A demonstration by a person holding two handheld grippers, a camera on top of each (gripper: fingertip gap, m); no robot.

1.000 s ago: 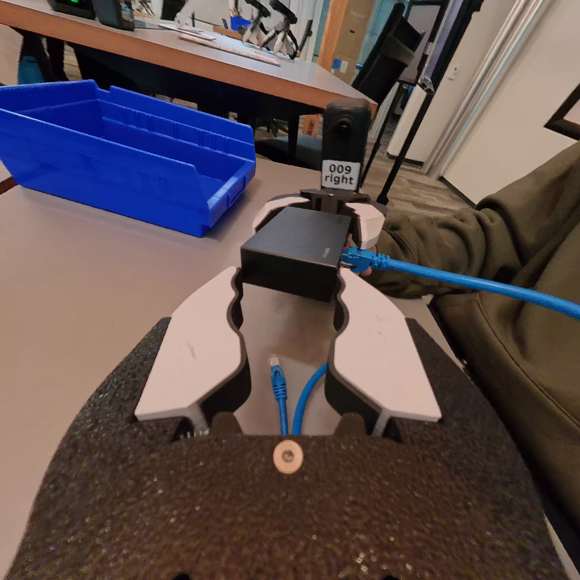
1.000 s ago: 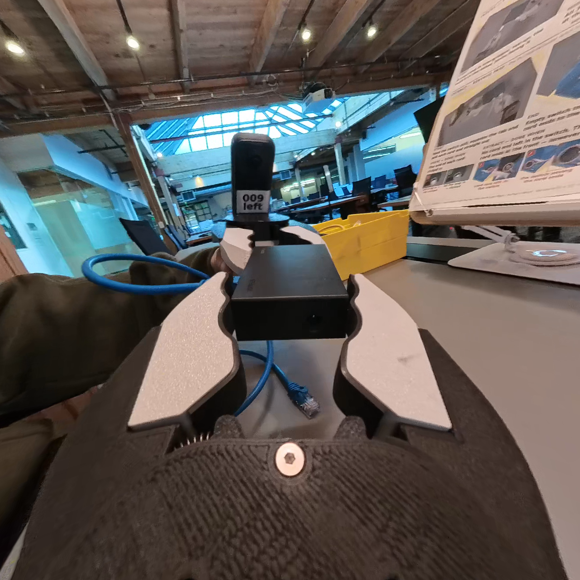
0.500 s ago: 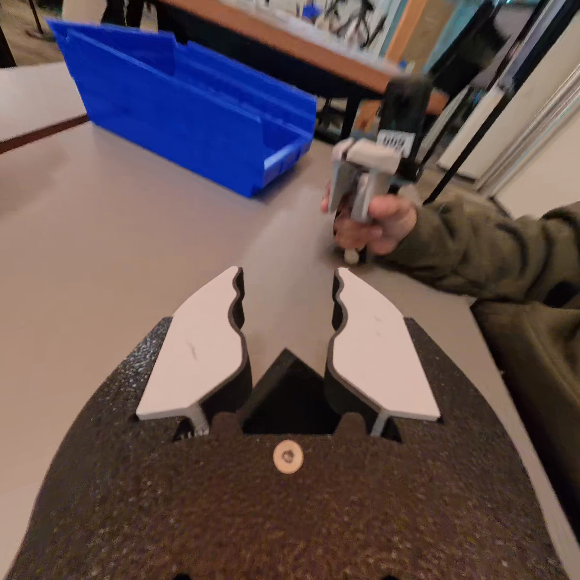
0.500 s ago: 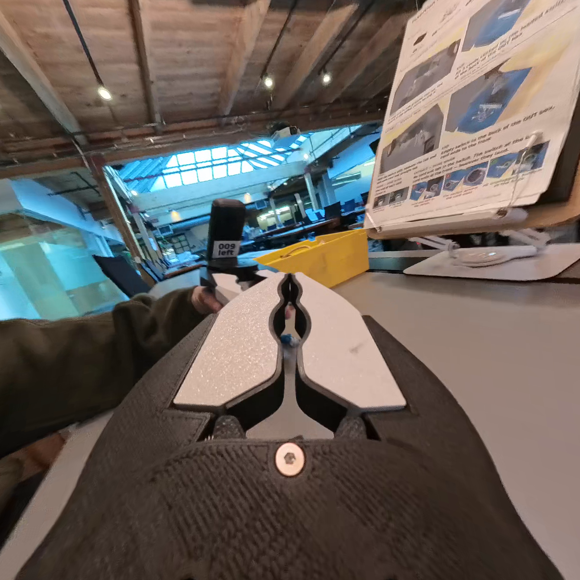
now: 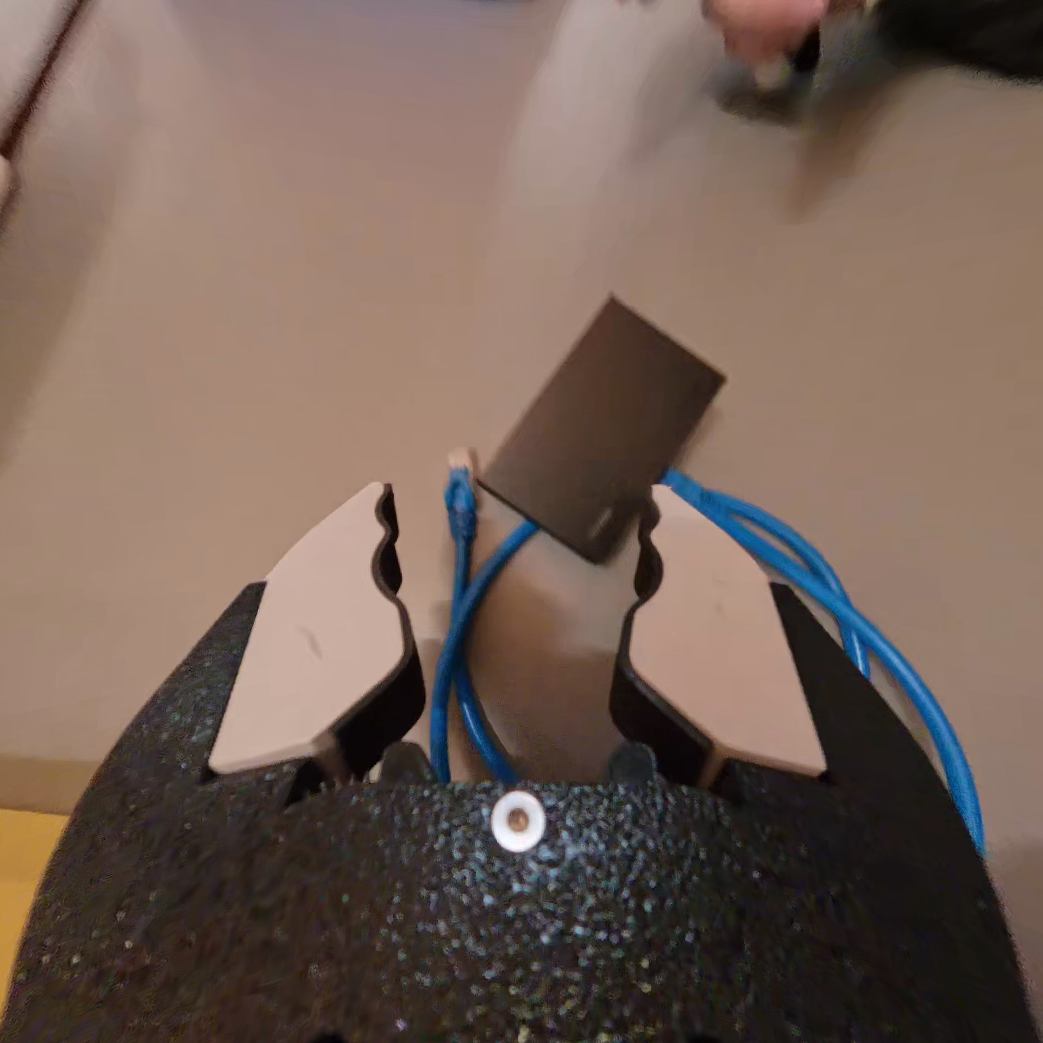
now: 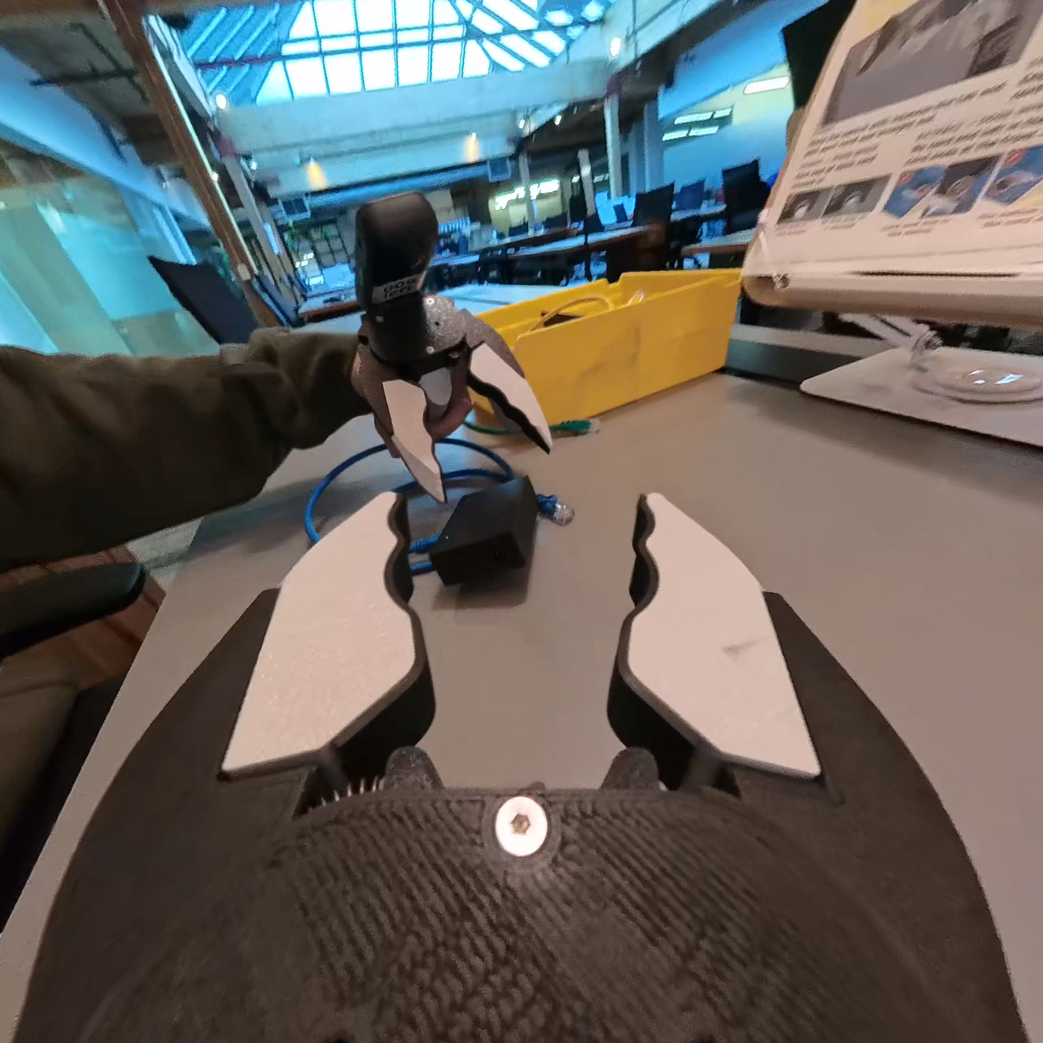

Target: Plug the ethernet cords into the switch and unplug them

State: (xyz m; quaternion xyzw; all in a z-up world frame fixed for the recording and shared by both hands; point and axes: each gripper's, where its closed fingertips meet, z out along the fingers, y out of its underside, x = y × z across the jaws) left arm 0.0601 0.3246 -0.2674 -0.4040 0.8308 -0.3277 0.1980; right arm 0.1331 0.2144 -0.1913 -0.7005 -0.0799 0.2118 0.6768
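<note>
The black switch [image 5: 604, 429] lies flat on the grey table [image 5: 282, 282]. A blue ethernet cord [image 5: 790, 564] enters its near right side; the cord's other plug [image 5: 460, 485] lies loose beside the switch's left corner. My left gripper [image 5: 516, 496] is open and empty, pointing down just above the switch. In the right wrist view my right gripper [image 6: 519, 502] is open and empty, a short way back from the switch [image 6: 485, 536]. The left gripper [image 6: 491, 468] hangs open over it, with the blue cord [image 6: 338, 485] looped behind and the loose plug [image 6: 556, 511] at the right.
A yellow bin [image 6: 609, 344] stands behind the switch, with a green cord [image 6: 508, 432] in front of it. An instruction sheet [image 6: 914, 141] on a white stand [image 6: 925, 389] is at the right. A blurred hand [image 5: 756, 34] shows at the top right.
A second ago both grippers held the switch in the air. Now both are open and the switch lies on the table. The left gripper has tilted down over it; the right one has drawn back.
</note>
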